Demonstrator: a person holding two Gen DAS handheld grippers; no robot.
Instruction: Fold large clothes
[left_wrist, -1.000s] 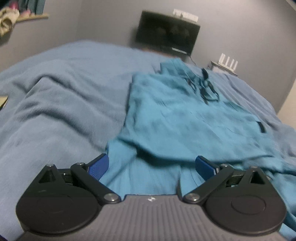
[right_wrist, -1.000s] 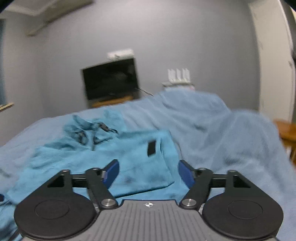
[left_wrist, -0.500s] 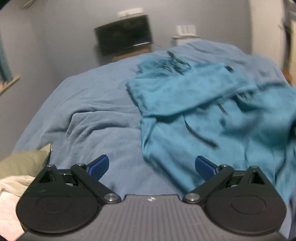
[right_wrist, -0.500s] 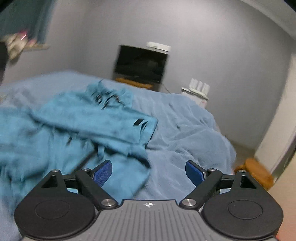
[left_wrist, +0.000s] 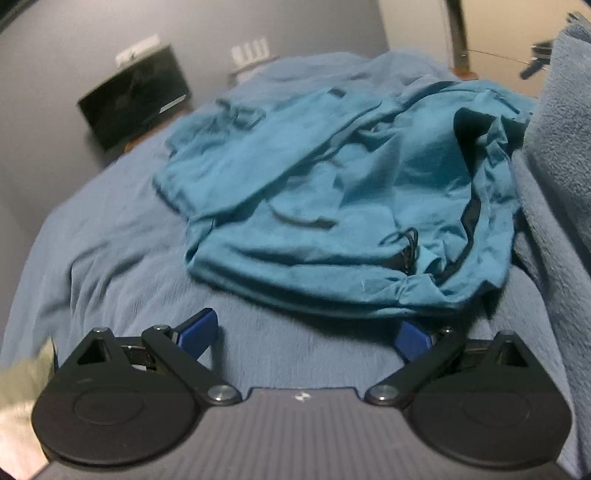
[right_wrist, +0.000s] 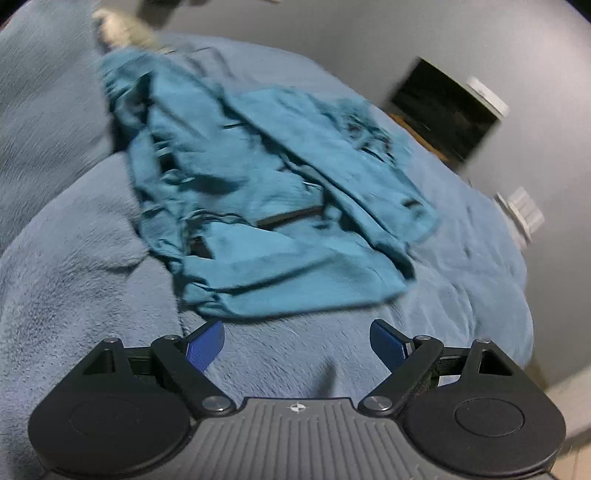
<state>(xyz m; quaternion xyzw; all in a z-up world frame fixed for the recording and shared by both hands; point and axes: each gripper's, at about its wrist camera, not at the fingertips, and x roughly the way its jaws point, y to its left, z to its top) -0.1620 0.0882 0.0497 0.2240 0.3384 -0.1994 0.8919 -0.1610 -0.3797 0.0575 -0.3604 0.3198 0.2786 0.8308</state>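
Both tools hang over the blue blanket (left_wrist: 110, 229) with nothing between the pads; the left gripper (left_wrist: 306, 332) stands wide apart and the right gripper (right_wrist: 297, 339) has just been spreading its jaws, presumably freed to reach for a fresh edge of the teal garment (left_wrist: 332, 192). That garment lies crumpled mid-frame in both views, near hem just beyond the fingertips; its long axis seems to run from bottom centre towards the dark screen (right_wrist: 443, 110) at upper right of the right view, though folds blur it.
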